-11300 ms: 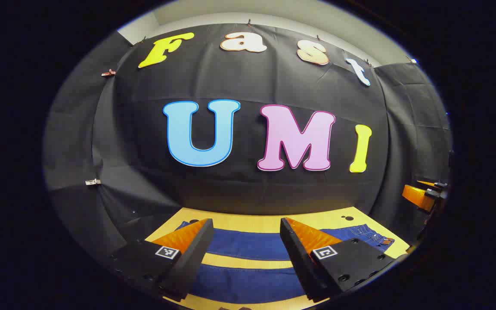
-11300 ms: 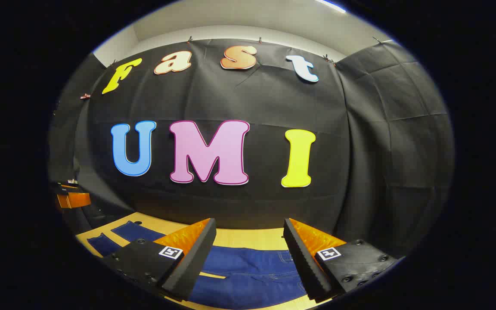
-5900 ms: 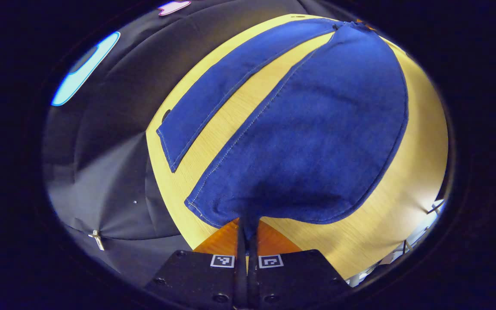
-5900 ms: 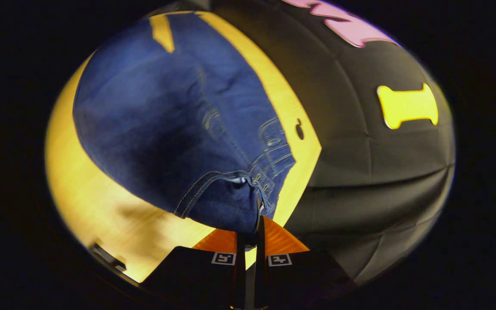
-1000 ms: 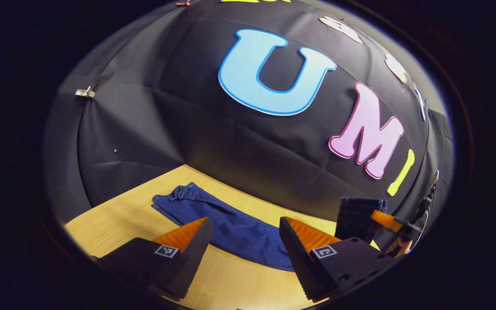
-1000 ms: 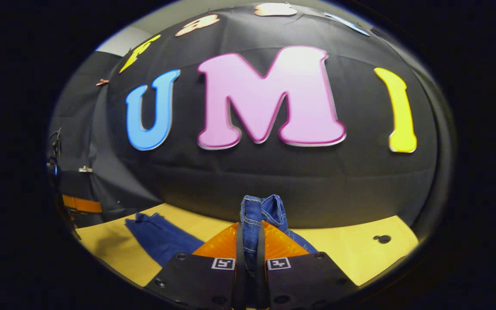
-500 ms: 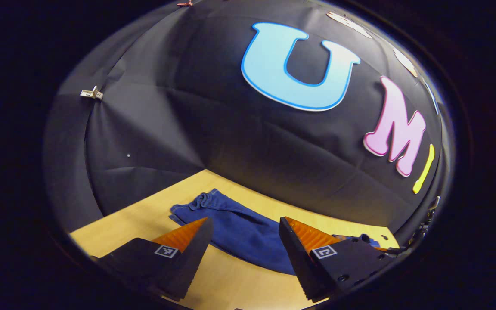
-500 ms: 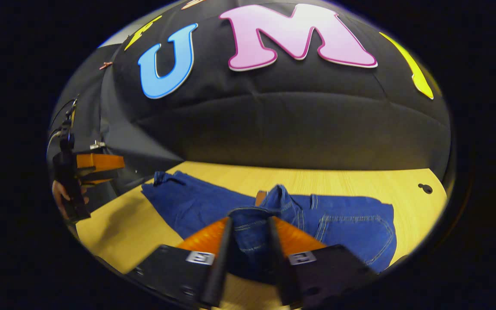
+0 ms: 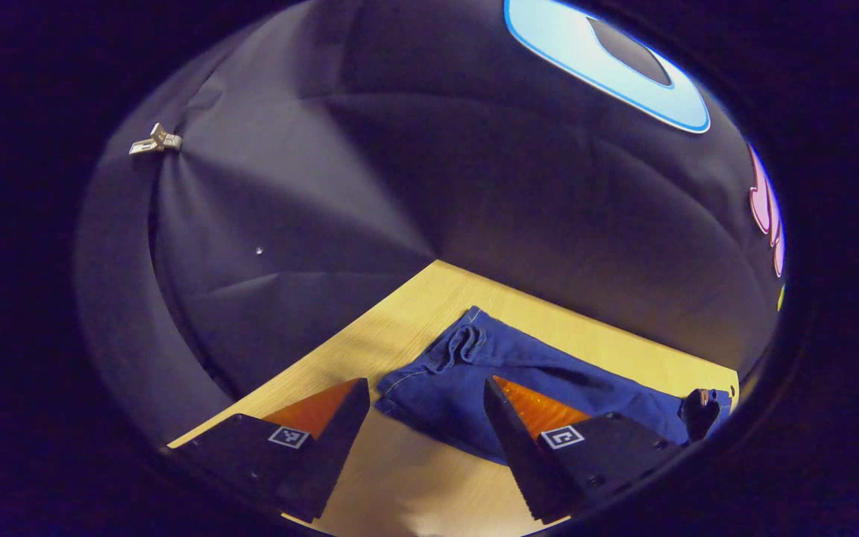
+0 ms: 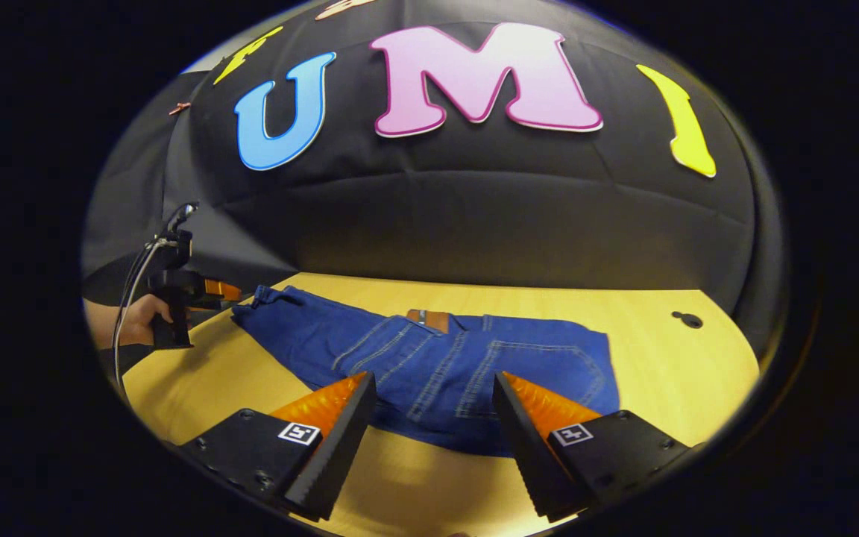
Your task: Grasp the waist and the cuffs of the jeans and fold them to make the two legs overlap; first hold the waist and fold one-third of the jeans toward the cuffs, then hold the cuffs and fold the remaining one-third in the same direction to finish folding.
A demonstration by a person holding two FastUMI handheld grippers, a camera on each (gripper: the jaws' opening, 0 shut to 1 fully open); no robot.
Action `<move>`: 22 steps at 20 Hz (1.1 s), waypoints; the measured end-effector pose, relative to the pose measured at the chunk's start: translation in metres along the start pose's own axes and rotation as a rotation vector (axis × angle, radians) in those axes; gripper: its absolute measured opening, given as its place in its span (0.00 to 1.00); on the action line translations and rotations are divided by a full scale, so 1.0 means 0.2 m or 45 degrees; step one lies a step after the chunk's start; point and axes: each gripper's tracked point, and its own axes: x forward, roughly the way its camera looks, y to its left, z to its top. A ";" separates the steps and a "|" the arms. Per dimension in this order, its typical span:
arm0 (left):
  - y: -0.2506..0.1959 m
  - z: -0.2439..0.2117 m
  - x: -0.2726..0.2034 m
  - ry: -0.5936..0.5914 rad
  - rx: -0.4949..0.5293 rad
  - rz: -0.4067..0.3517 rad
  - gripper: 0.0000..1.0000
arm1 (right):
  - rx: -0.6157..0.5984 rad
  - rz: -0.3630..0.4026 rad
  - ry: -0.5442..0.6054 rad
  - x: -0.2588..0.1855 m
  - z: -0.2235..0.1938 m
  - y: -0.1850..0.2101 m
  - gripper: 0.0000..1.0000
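The blue jeans (image 10: pixel 429 358) lie on the wooden table (image 10: pixel 646 358), legs stacked. Their waist part is folded over toward the cuffs, back pockets and a brown patch (image 10: pixel 428 319) facing up. My right gripper (image 10: pixel 433 406) hangs open just in front of this folded part, with nothing between its fingers. The cuffs (image 9: pixel 444 358) lie rumpled at the table's left end. My left gripper (image 9: pixel 423 414) is open right before the cuffs, which show between its fingers. In the right gripper view, the left gripper (image 10: pixel 209 292) and the hand holding it sit at the cuff end.
The black cloth wall stands close behind the table's far edge. A small dark hole (image 10: pixel 689 319) marks the tabletop to the right of the jeans. Bare wood lies in front of the jeans (image 9: pixel 429 485).
My right gripper has opened and let go of the waist, which now lies flat, folded over the legs. My left gripper has moved in toward the cuffs and tilted down.
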 end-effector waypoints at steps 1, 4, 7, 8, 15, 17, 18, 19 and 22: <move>0.01 -0.01 0.03 0.015 -0.012 0.007 0.96 | -0.004 -0.012 0.006 -0.04 0.00 -0.03 0.97; 0.01 -0.04 0.10 0.040 -0.033 0.014 0.96 | -0.013 -0.055 0.038 -0.14 -0.05 -0.13 0.97; 0.02 -0.03 0.15 0.033 -0.053 0.037 0.97 | 0.002 -0.082 0.081 -0.20 -0.11 -0.19 0.97; 0.02 -0.05 0.16 0.037 -0.071 0.050 0.96 | 0.010 -0.087 0.095 -0.21 -0.14 -0.20 0.97; 0.03 -0.11 0.08 0.156 0.037 0.127 0.46 | 0.034 -0.095 0.135 -0.21 -0.20 -0.24 0.98; 0.03 -0.11 0.11 0.189 0.110 0.132 0.40 | 0.043 -0.096 0.136 -0.20 -0.20 -0.25 0.97; 0.02 -0.11 0.11 0.193 0.109 0.133 0.38 | 0.043 -0.097 0.137 -0.20 -0.20 -0.25 0.97; 0.01 -0.12 0.11 0.194 0.090 0.131 0.37 | 0.043 -0.098 0.141 -0.20 -0.21 -0.26 0.97; -0.01 -0.12 0.11 0.184 0.042 0.097 0.23 | 0.032 -0.095 0.143 -0.20 -0.22 -0.26 0.97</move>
